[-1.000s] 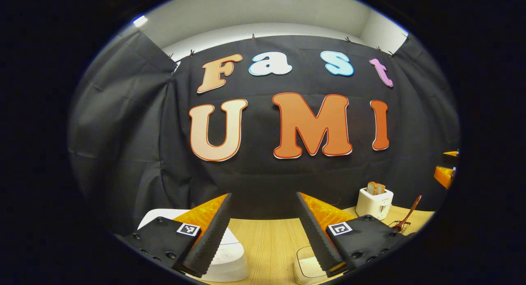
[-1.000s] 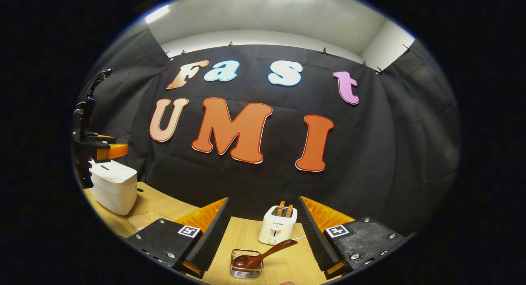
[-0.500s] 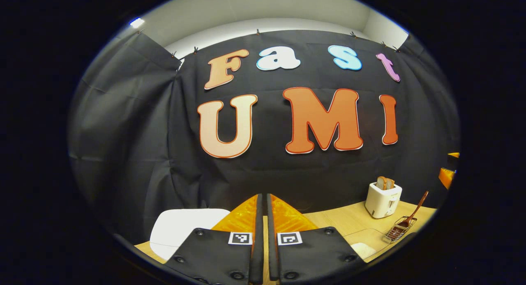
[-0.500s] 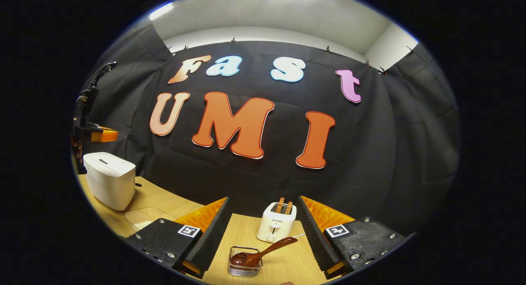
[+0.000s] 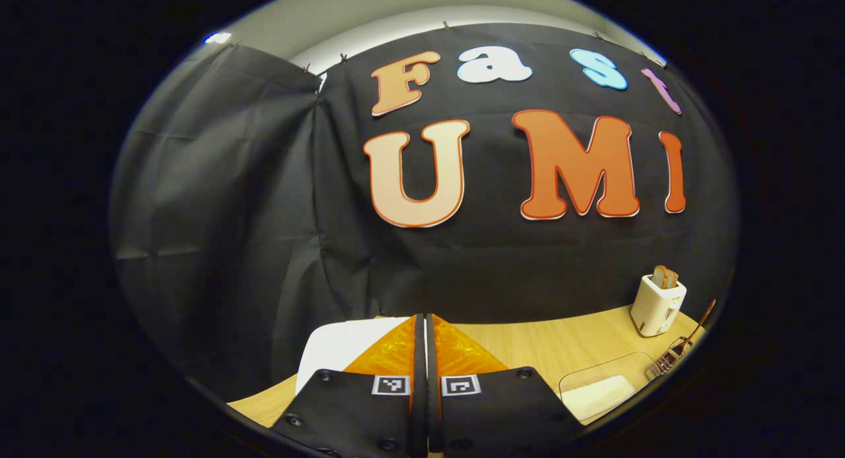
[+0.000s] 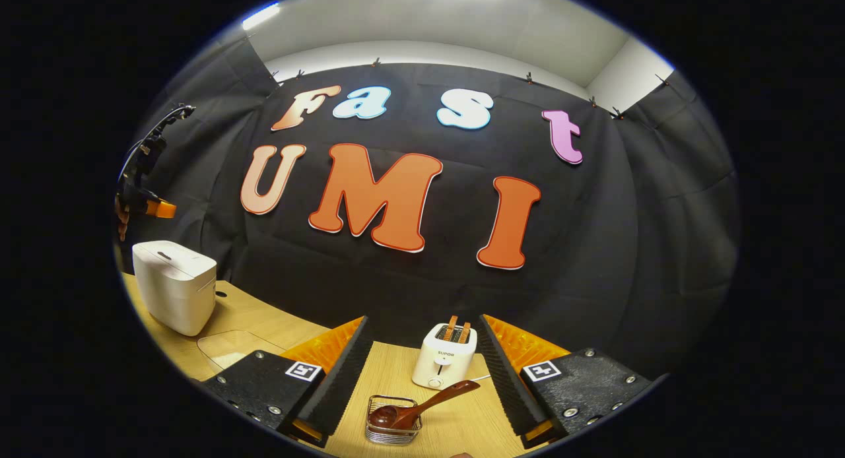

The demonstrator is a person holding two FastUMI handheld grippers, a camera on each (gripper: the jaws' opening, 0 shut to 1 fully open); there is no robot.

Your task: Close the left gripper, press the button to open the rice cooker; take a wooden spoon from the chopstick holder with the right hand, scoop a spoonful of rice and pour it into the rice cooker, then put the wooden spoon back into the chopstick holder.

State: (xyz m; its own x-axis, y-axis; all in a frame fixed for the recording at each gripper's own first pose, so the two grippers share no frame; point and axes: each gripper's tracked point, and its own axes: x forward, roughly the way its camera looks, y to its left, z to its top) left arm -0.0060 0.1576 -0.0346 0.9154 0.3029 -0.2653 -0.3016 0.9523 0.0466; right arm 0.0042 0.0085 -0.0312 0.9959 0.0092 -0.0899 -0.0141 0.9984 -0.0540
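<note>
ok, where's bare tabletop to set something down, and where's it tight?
Free: the wood strip between the rice cooker and the toaster, behind the clear rice tray. Tight: the right gripper fingers flank the chopstick holder with the wooden spoon, toaster just behind.

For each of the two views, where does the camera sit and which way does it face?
Left gripper view: rides on the left claw, shut, above the rice cooker, facing the booth wall; its own fingers show below.
Right gripper view: rides on the right claw, open, over the chopstick holder and wooden spoon, facing the wall; the left claw shows far off.
Shared: rice cooker, toaster, spoon, clear tray, table.
</note>
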